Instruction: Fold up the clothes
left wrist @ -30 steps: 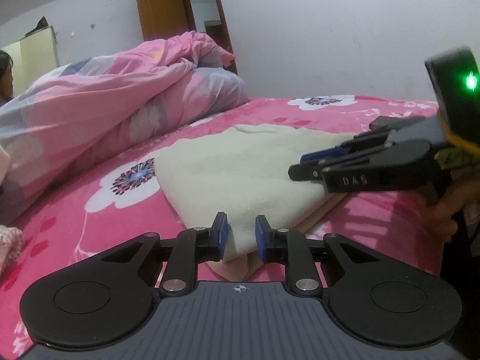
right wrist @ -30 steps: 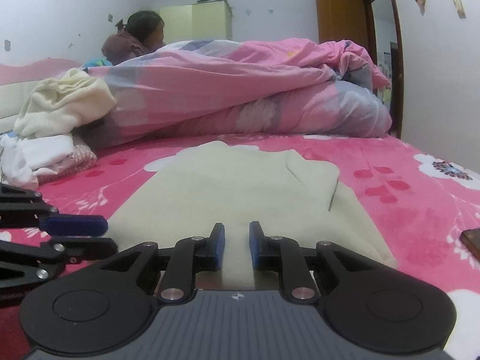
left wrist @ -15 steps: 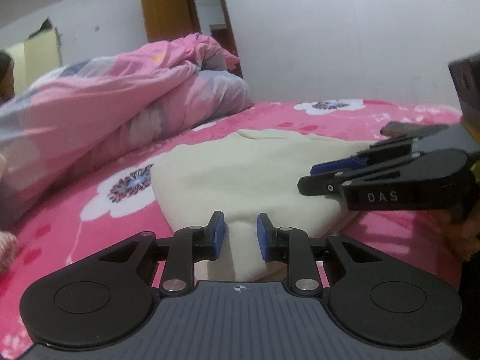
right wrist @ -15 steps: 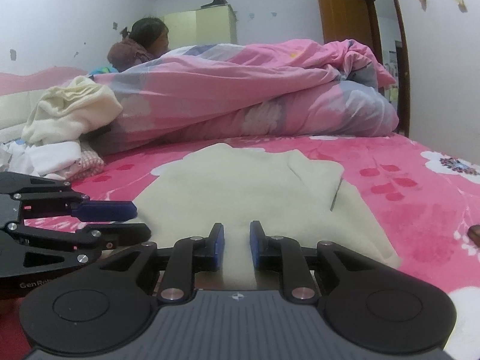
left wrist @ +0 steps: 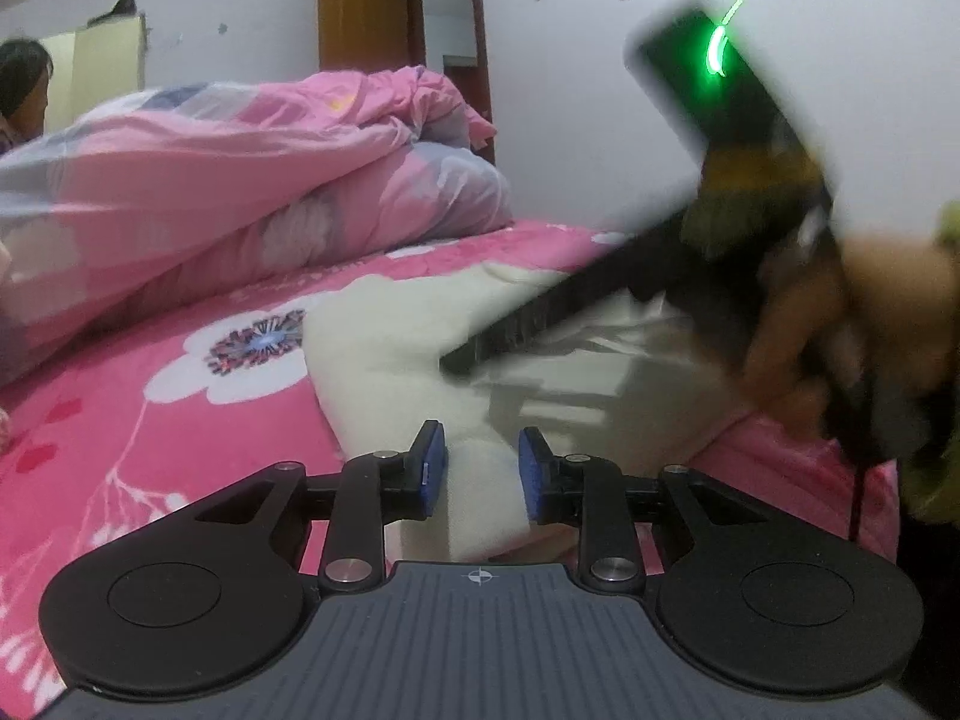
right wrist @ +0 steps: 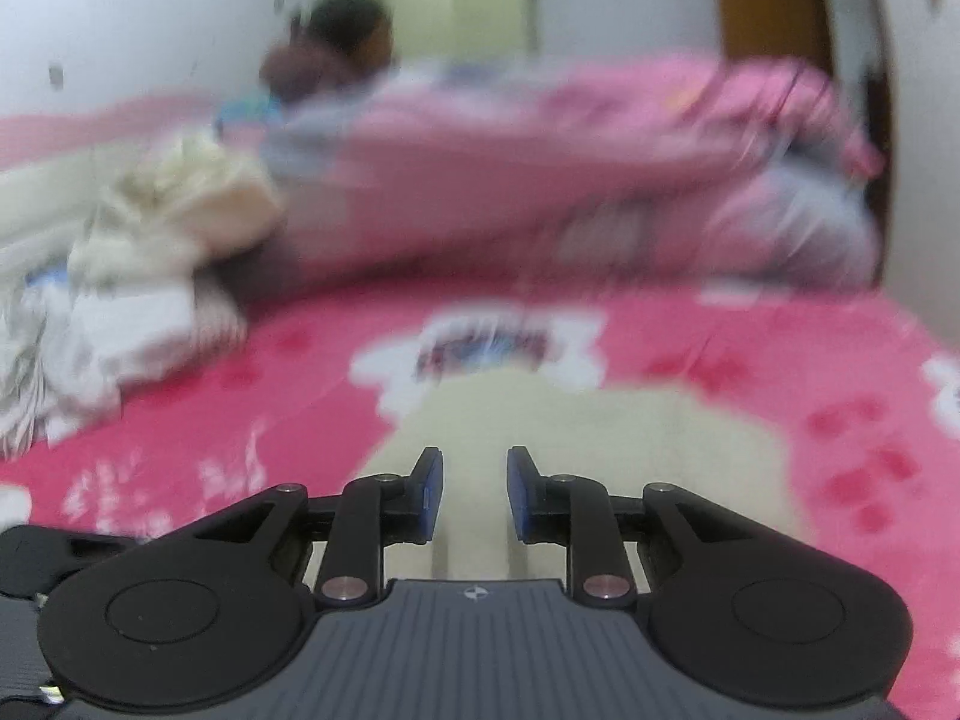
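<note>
A cream garment [left wrist: 390, 348] lies flat on the pink flowered bed [left wrist: 150, 438]. Low at its near edge, my left gripper [left wrist: 482, 468] has its jaws opening. A fold of the cream cloth stands between the blue pads without being pinched. My right gripper [left wrist: 456, 363] sweeps in blurred from the right, slanting down over the garment's middle, a hand [left wrist: 840, 324] on its handle. In the right wrist view the right gripper [right wrist: 475, 495] has its jaws opening too. The garment [right wrist: 600, 438] still fills the gap between its fingers down to their base.
A bunched pink quilt [left wrist: 228, 192] lies along the far side of the bed. A heap of light clothes [right wrist: 150, 252] sits at the far left. A person [right wrist: 342, 42] sits behind the quilt. A brown door [left wrist: 360, 12] stands open in the far wall.
My right gripper has swung up and leftward across the garment, and its view is now blurred and turned toward the flower print. Both pairs of jaws stand slightly wider. The left gripper stayed put.
</note>
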Demonstrator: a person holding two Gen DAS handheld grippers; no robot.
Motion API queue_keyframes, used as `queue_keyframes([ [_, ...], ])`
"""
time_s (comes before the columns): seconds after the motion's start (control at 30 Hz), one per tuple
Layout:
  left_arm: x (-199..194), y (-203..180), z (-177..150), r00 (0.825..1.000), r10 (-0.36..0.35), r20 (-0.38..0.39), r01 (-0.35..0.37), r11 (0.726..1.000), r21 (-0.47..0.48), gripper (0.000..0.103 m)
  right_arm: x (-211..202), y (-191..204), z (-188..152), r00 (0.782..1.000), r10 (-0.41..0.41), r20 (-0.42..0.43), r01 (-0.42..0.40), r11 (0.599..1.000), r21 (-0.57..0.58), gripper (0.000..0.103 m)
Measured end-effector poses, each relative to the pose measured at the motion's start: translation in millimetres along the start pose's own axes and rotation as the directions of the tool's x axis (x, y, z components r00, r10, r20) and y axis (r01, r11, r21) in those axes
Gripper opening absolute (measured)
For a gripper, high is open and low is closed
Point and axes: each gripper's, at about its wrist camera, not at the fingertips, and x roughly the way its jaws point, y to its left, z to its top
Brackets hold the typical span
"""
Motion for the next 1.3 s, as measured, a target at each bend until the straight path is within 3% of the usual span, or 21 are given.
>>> queue_keyframes([
  [0.07,-0.2,3.3,-0.8,1.0,-0.014,0.004,0.014,1.0,-0.022,0.028,5.1,1.9,-3.7,1.0,-0.001,-0.004,0.001,0.999,-0.055,0.025],
  [0.13,-0.7,5.3,-2.2,1.0,-0.025,0.011,0.026,0.999,-0.037,0.03,0.9,7.0,12.9,0.998,-0.027,-0.06,0.023,0.998,-0.061,0.025],
  [0.27,-1.5,3.0,-3.9,0.999,-0.026,0.021,0.027,0.999,-0.037,0.031,-0.8,23.2,48.4,0.999,-0.034,-0.001,0.034,0.99,-0.136,0.026],
  [0.33,-1.7,1.5,-4.8,0.999,-0.021,0.026,0.022,0.999,-0.032,0.031,14.1,20.9,61.1,1.0,0.016,0.007,-0.015,0.993,-0.118,0.026],
  [0.43,-0.8,1.5,-6.4,0.999,-0.01,0.031,0.011,0.999,-0.036,0.032,60.1,8.5,51.6,0.998,0.014,-0.058,-0.019,0.997,-0.08,0.025],
  [0.5,-2.3,2.1,-7.2,0.999,-0.015,0.038,0.017,0.999,-0.043,0.032,64.7,-0.7,49.7,0.998,0.046,-0.043,-0.047,0.999,-0.014,0.025],
  [0.6,-3.4,0.8,-8.5,0.999,-0.014,0.044,0.015,0.999,-0.036,0.032,57.2,2.9,62.5,0.997,0.034,-0.074,-0.037,0.999,-0.035,0.026],
  [0.73,-4.4,0.3,-9.0,0.999,-0.013,0.046,0.015,0.999,-0.036,0.032,62.8,6.3,82.2,0.999,0.023,-0.044,-0.024,0.999,-0.036,0.026],
  [0.87,-4.2,1.1,-9.2,0.999,-0.01,0.048,0.012,0.999,-0.042,0.032,110.3,-3.4,65.0,0.993,-0.05,-0.105,0.051,0.999,0.003,0.026],
  [1.0,-6.0,0.6,-11.2,0.998,-0.013,0.055,0.015,0.999,-0.042,0.033,86.6,-3.8,73.1,0.994,-0.071,-0.084,0.071,0.997,0.0,0.026],
  [1.2,-5.9,3.1,-11.4,0.998,-0.025,0.058,0.028,0.998,-0.054,0.034,-12.5,-16.8,66.8,0.993,-0.107,0.045,0.105,0.993,0.051,0.027],
  [1.3,-5.9,2.0,-11.5,0.998,-0.023,0.058,0.026,0.998,-0.05,0.034,-19.1,-22.1,32.9,0.993,-0.118,-0.013,0.119,0.991,0.063,0.027],
])
